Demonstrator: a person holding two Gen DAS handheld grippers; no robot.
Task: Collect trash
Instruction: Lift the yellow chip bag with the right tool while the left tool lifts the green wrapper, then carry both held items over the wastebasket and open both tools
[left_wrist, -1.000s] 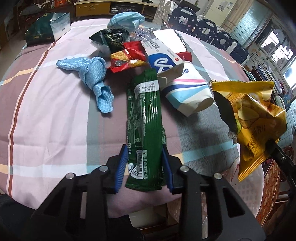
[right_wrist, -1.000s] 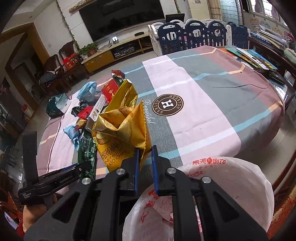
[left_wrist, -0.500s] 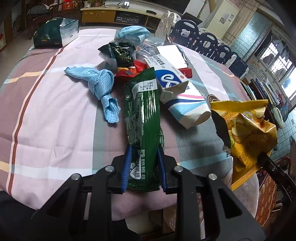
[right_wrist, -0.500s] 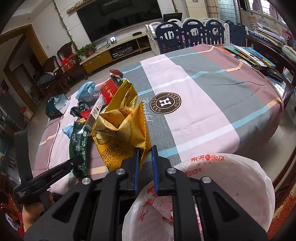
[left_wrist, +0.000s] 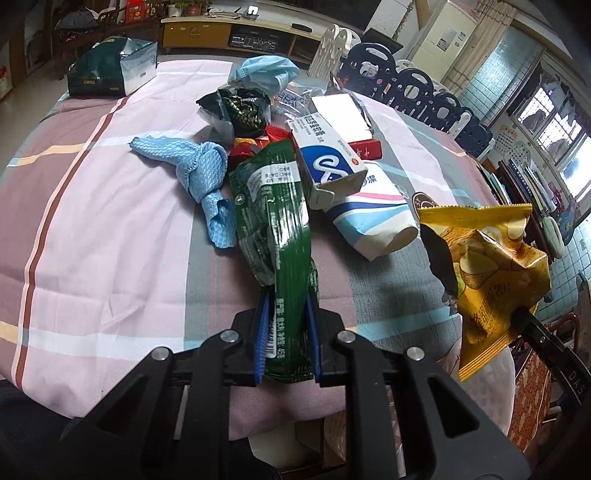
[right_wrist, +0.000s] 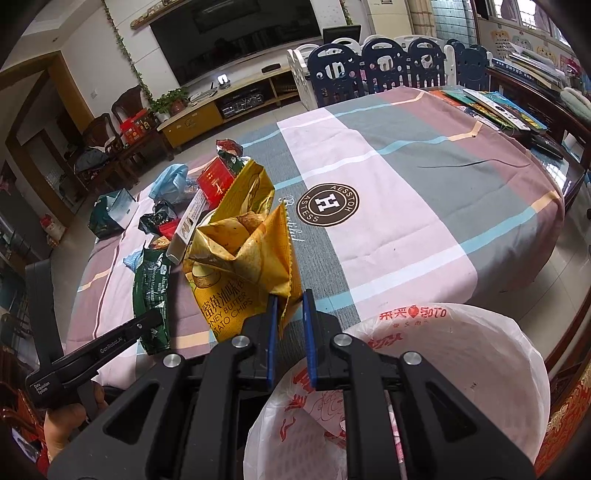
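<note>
While the left gripper is closing its fingers on a long green foil wrapper at the surface's near edge, a crumpled yellow chip bag is pinched by the right gripper.

Right gripper pinching yellow chip bag above white bag.

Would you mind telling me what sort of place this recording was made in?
Most likely a home living room: a large wall television over a low media cabinet, a child's playpen fence, and a cloth-covered table.
</note>
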